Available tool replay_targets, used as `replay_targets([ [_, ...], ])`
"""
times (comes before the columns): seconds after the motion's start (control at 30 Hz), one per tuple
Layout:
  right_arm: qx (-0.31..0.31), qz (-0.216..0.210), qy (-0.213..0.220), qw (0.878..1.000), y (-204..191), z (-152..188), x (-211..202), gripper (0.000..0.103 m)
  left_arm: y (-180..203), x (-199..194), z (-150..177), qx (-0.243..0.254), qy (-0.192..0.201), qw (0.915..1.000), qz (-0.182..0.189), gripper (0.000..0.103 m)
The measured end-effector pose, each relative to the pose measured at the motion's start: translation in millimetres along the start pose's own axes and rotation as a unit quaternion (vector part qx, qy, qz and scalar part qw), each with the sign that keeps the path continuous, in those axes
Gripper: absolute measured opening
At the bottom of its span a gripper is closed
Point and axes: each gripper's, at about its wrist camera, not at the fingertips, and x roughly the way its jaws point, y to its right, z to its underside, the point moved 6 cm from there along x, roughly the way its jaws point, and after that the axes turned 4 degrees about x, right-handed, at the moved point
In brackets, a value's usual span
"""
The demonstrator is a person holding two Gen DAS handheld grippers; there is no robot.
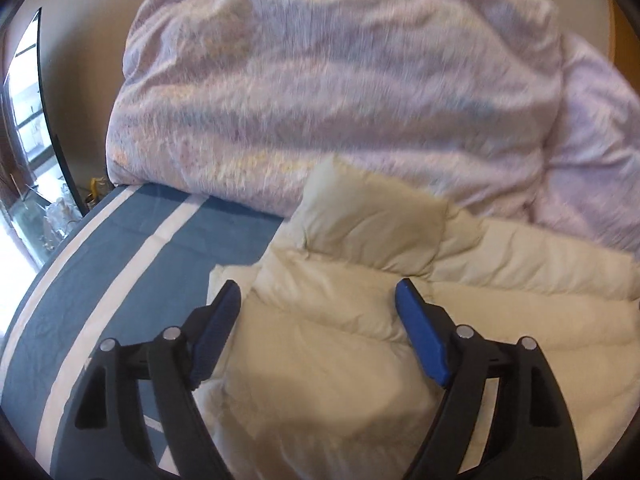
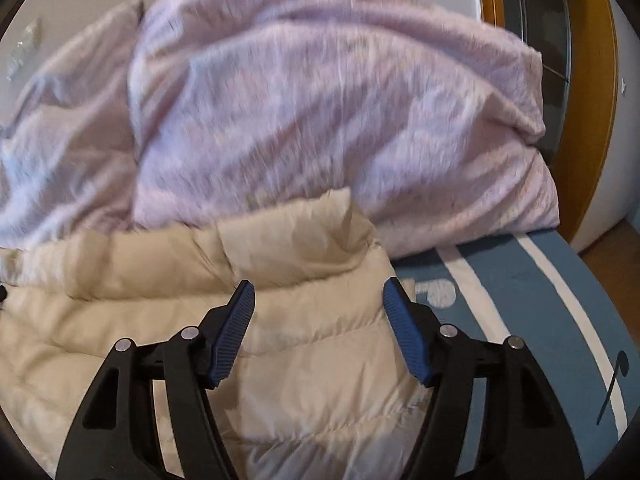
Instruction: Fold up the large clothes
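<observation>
A cream quilted puffer jacket (image 1: 340, 320) lies on a blue bed sheet with white stripes (image 1: 100, 280). My left gripper (image 1: 318, 292) is open and empty, its blue pads hovering over the jacket's left part near a folded sleeve or corner (image 1: 372, 220). In the right wrist view the same jacket (image 2: 160, 320) fills the lower left. My right gripper (image 2: 318, 290) is open and empty above the jacket's right edge, where it meets the sheet (image 2: 540, 300).
A bulky pale lilac duvet (image 1: 340, 80) is heaped behind the jacket, also in the right wrist view (image 2: 320, 100). A window and glass items (image 1: 40, 160) stand at the left. A wooden door frame and dark panel (image 2: 540, 20) are at the right.
</observation>
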Motion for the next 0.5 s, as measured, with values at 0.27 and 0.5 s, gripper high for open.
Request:
replay_targets([
  [0.27,0.008,0.029,-0.049,0.998,8.4,19.8,33.6,0.069,-0.9,26.4,7.1,0.004,-0.018,0.9998,-0.012,0.084],
  [0.5,0.008,0.036,-0.095,0.995,12.0,26.3,55.4,0.074,-2.7,46.0,13.0,-0.008,-0.053,0.9985,-0.01,0.094],
])
